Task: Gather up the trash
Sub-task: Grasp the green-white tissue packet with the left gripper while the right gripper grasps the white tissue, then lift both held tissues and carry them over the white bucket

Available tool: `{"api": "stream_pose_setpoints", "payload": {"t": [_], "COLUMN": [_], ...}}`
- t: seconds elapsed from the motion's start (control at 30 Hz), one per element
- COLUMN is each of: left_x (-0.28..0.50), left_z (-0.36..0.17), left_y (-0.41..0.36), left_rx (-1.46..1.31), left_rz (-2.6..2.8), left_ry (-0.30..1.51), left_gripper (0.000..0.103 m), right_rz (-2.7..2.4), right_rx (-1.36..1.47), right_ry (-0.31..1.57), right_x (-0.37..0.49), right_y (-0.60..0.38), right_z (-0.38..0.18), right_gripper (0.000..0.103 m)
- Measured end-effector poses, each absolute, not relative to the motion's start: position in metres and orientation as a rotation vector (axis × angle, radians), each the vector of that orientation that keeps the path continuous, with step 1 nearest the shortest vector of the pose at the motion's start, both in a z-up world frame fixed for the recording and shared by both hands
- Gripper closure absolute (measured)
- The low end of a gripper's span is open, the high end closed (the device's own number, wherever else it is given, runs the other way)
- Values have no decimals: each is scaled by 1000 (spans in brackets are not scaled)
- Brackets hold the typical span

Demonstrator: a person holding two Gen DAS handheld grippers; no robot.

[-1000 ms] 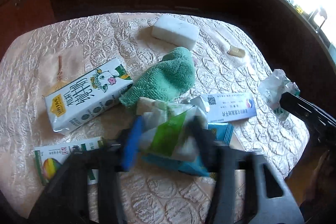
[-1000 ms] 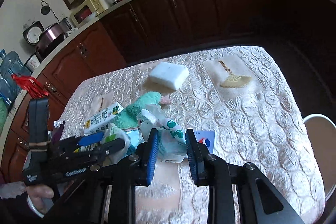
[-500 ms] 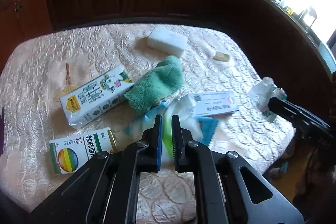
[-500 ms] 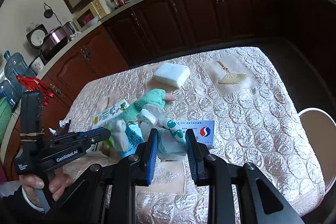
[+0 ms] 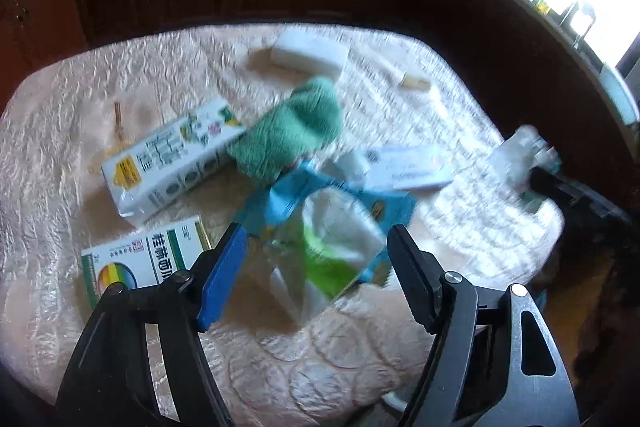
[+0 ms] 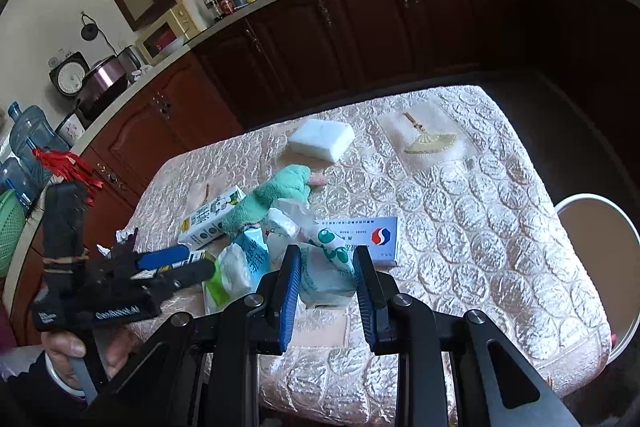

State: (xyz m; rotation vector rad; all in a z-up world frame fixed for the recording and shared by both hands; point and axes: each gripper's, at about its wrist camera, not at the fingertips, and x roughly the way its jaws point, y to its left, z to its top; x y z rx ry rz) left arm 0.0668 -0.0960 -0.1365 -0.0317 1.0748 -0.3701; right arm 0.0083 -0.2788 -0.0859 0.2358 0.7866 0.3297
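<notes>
A crumpled white packet with green dots [image 6: 326, 269] sits clenched between the two fingers of the right gripper [image 6: 327, 277], raised just above the near edge of a table covered in a pale quilted cloth [image 6: 480, 227]. In the left wrist view this same gripper appears at the far right edge, with a blurred pale wrapper at its tip.

The left gripper [image 5: 316, 255] has its jaws spread apart; they have just been opening. A white and green wrapper [image 5: 332, 247] and a blue packet [image 5: 288, 199] lie on the cloth below the gap, and the fingers do not press on them. The picture is blurred by motion here.

More litter lies around these. A white box with a rainbow disc [image 5: 136, 263] rests just left of the left gripper's blue finger. Beyond it, a white milk carton [image 5: 172, 159] lies on its side, touching a green fluffy cloth [image 5: 292, 135]. A flat white box with a red and blue logo [image 6: 368, 237] lies just beyond the right gripper. Farther back, well apart from the heap, sits a white rectangular block [image 6: 322, 139].

A person's hand [image 6: 76, 351] grips the left gripper's handle at lower left of the right wrist view. Dark wooden kitchen cabinets [image 6: 360, 39] stand behind the table.
</notes>
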Motion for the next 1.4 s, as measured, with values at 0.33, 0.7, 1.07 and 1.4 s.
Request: {"api": "stream_pose_setpoints", "payload": {"t": [0.33,0.7,1.07,1.4], "left_x": [67,62,63,63], "left_z": [-150,-89,-66,-59], "left_y": [-106,-127,-198,-282], "left_rx": [80,51,98,137], "left_rz": [-386,-430,-521,-679], "left_ry": [1140,1012,961,959], "left_gripper": [83,87,87,87], "right_rz": [339,322,217,67], "right_rx": [224,231,256,289], "right_ry": [802,749,702,678], "right_x": [9,-1,-21,-43], "right_y": [-273,-287,-336,-397], "right_z": [-89,-72,-56,-53], "right_gripper": [78,78,78,78]}}
